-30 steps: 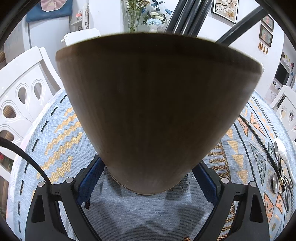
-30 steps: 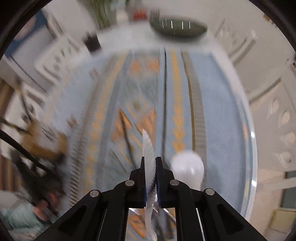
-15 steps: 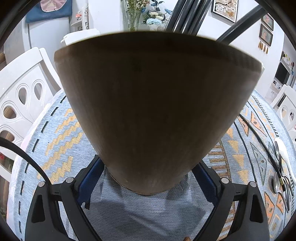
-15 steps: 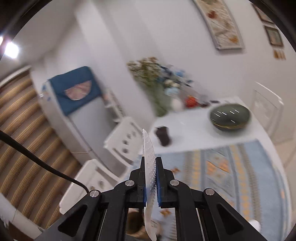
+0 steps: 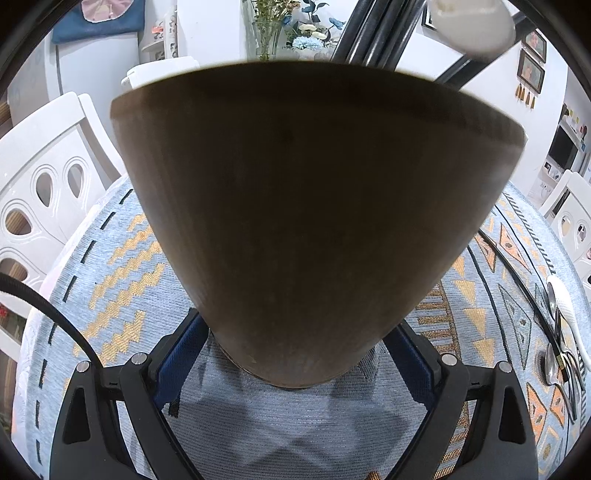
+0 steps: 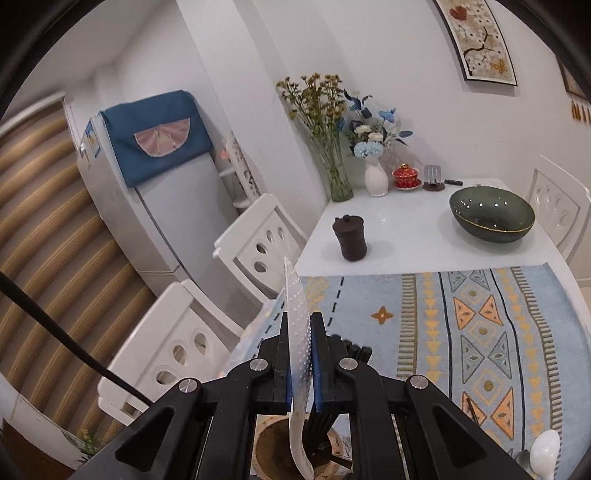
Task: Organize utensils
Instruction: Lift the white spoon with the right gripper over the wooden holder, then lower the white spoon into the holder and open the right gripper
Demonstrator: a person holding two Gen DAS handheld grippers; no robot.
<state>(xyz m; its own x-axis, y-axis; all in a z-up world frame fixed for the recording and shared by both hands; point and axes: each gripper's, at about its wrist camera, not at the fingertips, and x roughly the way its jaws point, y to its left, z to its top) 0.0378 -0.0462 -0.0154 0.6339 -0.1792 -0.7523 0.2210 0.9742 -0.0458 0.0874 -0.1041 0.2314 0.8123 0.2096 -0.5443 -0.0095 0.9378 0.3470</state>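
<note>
The left gripper (image 5: pixel 295 354) is clamping the narrow base of a brown wooden utensil holder (image 5: pixel 314 206), its blue pads pressing on both sides, and the holder is standing on the patterned blue cloth (image 5: pixel 122 266) that is covering part of the desk (image 6: pixel 399 236). The holder is filling most of the left wrist view. Black chopsticks (image 5: pixel 384 29) are sticking up out of it.

The right gripper (image 6: pixel 300 332) is closed tight on a white ceramic spoon (image 6: pixel 297 317), gripping its dotted handle edge-on, with the bowl end hanging below the fingers over the mouth of the holder. In the left wrist view the spoon's bowl is showing above the holder's rim.

More spoons (image 5: pixel 561 332), metal and white, are lying together on the cloth near its right edge. A dark green bowl (image 6: pixel 491 214) is sitting on the bare white desk beyond the cloth.
</note>
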